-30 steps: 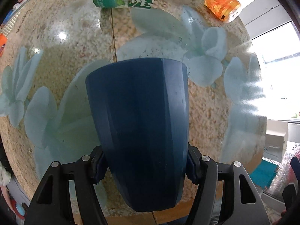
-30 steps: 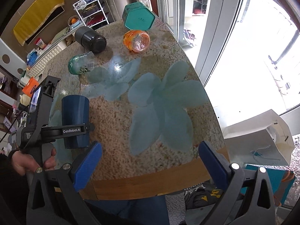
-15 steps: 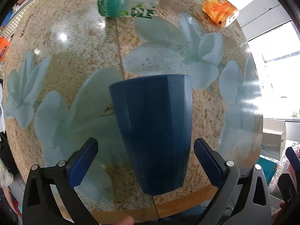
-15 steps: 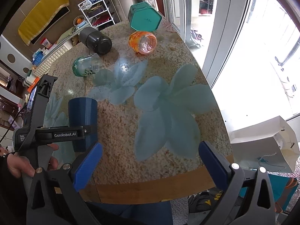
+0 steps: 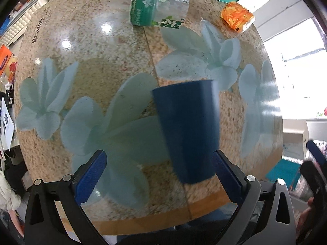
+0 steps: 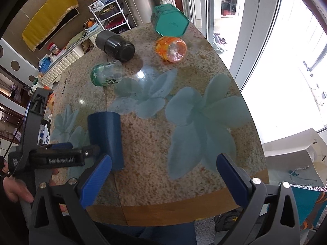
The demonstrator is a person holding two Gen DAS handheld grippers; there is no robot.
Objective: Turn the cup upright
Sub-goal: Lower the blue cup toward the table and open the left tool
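Note:
A dark blue cup (image 5: 188,130) stands upright on the flower-patterned table (image 5: 92,65), wide rim up. My left gripper (image 5: 157,173) is open, drawn back toward the near table edge; the cup stands free just ahead of its right finger. In the right wrist view the cup (image 6: 107,136) stands at the left, with the left gripper (image 6: 67,153) beside it. My right gripper (image 6: 163,180) is open and empty above the table's near edge.
Lying on the far half of the table: a green-labelled clear cup (image 6: 107,75), a black cup (image 6: 115,46), an orange cup (image 6: 171,49) and a teal hexagonal tin (image 6: 169,20). A white box (image 6: 294,155) sits beyond the table's right edge.
My left gripper opened, let go of the blue cup and pulled back toward the near edge. The cup stays standing. The right gripper shifted slightly.

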